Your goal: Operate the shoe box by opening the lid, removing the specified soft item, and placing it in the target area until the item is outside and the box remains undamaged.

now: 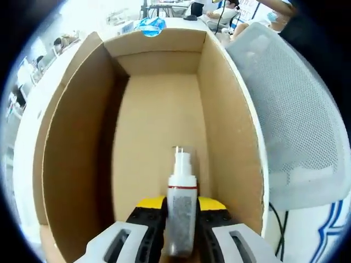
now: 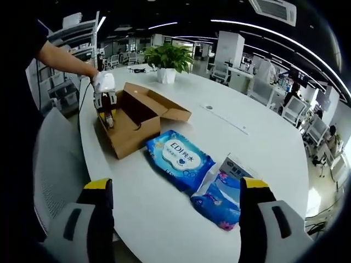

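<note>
The open cardboard shoe box (image 1: 159, 115) takes up most of the left gripper view, its floor bare. My left gripper (image 1: 181, 211) reaches into it, shut on a small bottle (image 1: 181, 183) with a white pump cap, a red band and grey speckled contents. In the right gripper view the box (image 2: 129, 134) sits at the table's left edge with its lid (image 2: 164, 109) folded back, and a person's hand holds the left gripper (image 2: 106, 107) over it. A blue soft wipes pack (image 2: 178, 156) lies beside the box. My right gripper (image 2: 177, 186) is open, well short of the packs.
A second blue pouch (image 2: 222, 192) lies near my right jaw. A potted plant (image 2: 167, 60) stands at the white table's (image 2: 252, 137) far end. A white mesh chair (image 1: 290, 115) stands close beside the box. Another blue pack (image 1: 149, 25) lies beyond the box's far wall.
</note>
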Available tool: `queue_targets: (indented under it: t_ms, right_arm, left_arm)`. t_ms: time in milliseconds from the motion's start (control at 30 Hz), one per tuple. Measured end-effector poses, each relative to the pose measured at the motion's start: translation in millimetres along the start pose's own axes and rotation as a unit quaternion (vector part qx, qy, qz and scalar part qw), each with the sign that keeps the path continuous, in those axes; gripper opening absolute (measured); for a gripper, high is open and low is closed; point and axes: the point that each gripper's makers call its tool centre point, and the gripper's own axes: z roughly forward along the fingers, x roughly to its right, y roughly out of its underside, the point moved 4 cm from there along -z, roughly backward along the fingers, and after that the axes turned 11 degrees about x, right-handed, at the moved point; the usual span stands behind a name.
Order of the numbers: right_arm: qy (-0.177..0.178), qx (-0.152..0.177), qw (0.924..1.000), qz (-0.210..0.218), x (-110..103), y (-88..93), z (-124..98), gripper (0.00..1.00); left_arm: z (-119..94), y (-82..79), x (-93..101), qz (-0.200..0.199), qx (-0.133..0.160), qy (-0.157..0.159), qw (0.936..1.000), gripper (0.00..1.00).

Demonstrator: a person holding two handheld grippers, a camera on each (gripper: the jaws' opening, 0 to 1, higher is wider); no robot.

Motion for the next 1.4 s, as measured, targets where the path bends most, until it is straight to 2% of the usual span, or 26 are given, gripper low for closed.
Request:
queue_targets:
  t_ms: [300, 500, 867, 1400]
  right_arm:
    - [-0.005, 0.013, 0.9999, 0.003, -3, -2.2, 3, 0.89]
    - [-0.009, 0.025, 0.9996, 0.006, -7, -6.5, 6, 0.87]
    - [-0.024, 0.045, 0.9987, 0.009, -17, -13.8, 18, 0.82]
    - [-0.057, 0.09, 0.9942, 0.012, -46, -30.1, 44, 0.73]
  left_arm:
    - [-5, -4.7, -1.1, -0.005, 0.006, -0.008, 0.9999, 0.2]
    - [-11, -12.6, -1.2, -0.013, 0.021, -0.018, 0.9995, 0.2]
    - [-25, -33.7, -7.1, -0.027, 0.076, -0.045, 0.9957, 0.2]
    - [-38, -80.0, -3.8, -0.046, 0.179, -0.071, 0.9802, 0.2]
